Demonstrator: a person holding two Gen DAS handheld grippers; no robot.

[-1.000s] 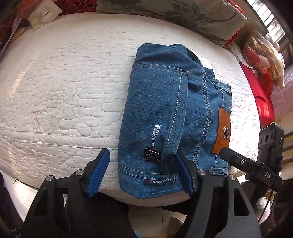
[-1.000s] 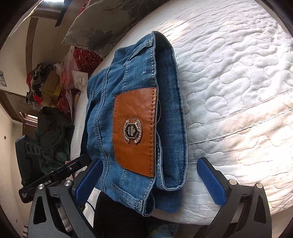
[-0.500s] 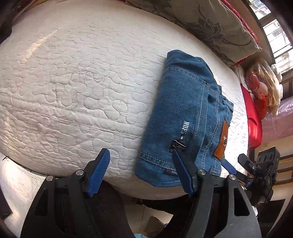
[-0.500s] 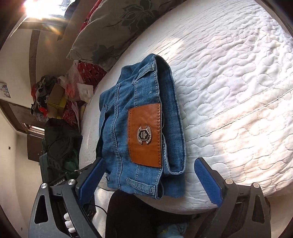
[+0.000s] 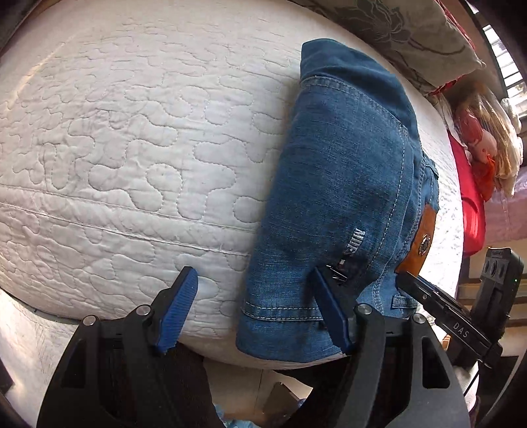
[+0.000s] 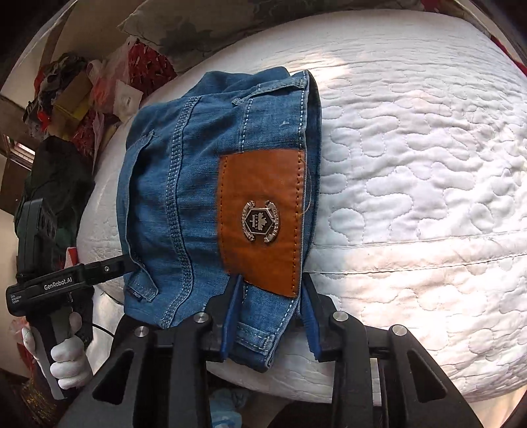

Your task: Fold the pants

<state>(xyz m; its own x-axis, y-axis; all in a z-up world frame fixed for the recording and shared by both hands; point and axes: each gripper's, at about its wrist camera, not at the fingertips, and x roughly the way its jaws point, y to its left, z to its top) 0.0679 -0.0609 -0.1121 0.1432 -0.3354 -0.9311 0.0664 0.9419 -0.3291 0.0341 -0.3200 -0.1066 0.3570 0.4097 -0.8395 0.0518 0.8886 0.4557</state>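
Between the blue pads of the right gripper (image 6: 268, 317), the near edge of the folded jeans (image 6: 210, 184) is pinched, just below a brown leather patch (image 6: 262, 219) fitted with a metal badge (image 6: 260, 224); the pads are drawn in against the denim on both sides. The left gripper (image 5: 255, 311) is held with its jaws spread wide: one pad is shown over bare quilt, the other against the top layer of denim near a small metal charm (image 5: 336, 272), with nothing clamped between them. The jeans (image 5: 342, 197) are laid as a compact folded bundle at the near edge of a white quilted mattress (image 5: 125, 158), hem and waistband seams turned toward the cameras. A grey floral pillow (image 5: 405, 29) is set behind the bundle. A doll in red (image 5: 477, 154) is placed past the mattress edge. In the right wrist view, a white-gloved hand (image 6: 70, 359) is seen wrapped around the left gripper's handle, beside a pile of clutter (image 6: 72, 98).
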